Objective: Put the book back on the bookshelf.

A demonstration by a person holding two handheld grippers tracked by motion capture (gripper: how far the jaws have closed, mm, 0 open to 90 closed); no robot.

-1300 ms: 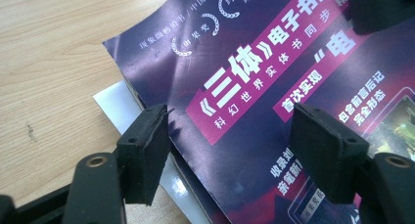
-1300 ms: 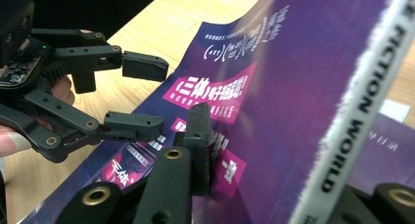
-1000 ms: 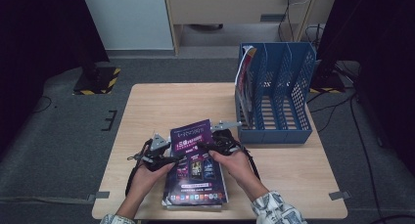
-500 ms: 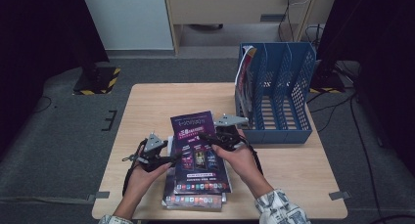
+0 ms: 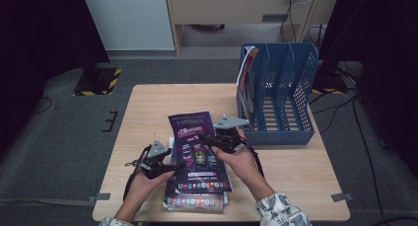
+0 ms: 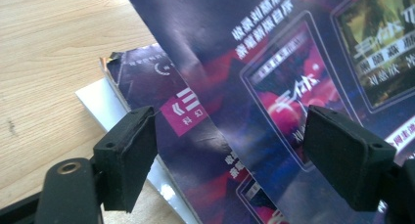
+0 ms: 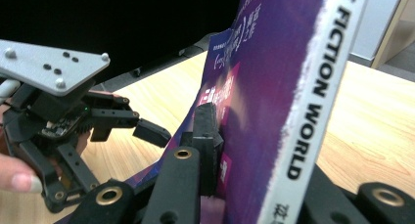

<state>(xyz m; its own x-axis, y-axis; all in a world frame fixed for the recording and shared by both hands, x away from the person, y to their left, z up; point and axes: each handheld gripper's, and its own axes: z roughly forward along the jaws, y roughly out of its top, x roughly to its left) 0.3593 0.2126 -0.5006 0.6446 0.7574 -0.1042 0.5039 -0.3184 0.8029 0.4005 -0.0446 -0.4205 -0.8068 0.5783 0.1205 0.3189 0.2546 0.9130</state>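
A purple magazine (image 5: 196, 148) hangs tilted above a stack of magazines (image 5: 194, 202) on the wooden table (image 5: 148, 107). My right gripper (image 5: 211, 140) is shut on its right edge, and in the right gripper view (image 7: 254, 160) the white spine (image 7: 318, 87) runs up between the jaws. My left gripper (image 5: 173, 166) is at the magazine's left edge. Its jaws have just been opening; in the left gripper view (image 6: 235, 155) both pads (image 6: 128, 155) stand wide apart and clear of the lifted cover (image 6: 274, 48), with the stack's top magazine (image 6: 195, 150) beneath.
A blue file rack (image 5: 288, 88) with several slots stands at the table's right rear, with a magazine (image 5: 246, 73) upright in its left slot. Bare wood lies to the left and behind the stack. In the right gripper view the left gripper (image 7: 147, 128) sits close by.
The right gripper has risen with the magazine's edge, so the cover now stands clear of the stack. The left gripper's jaws have spread and hold nothing; that hand stayed put.
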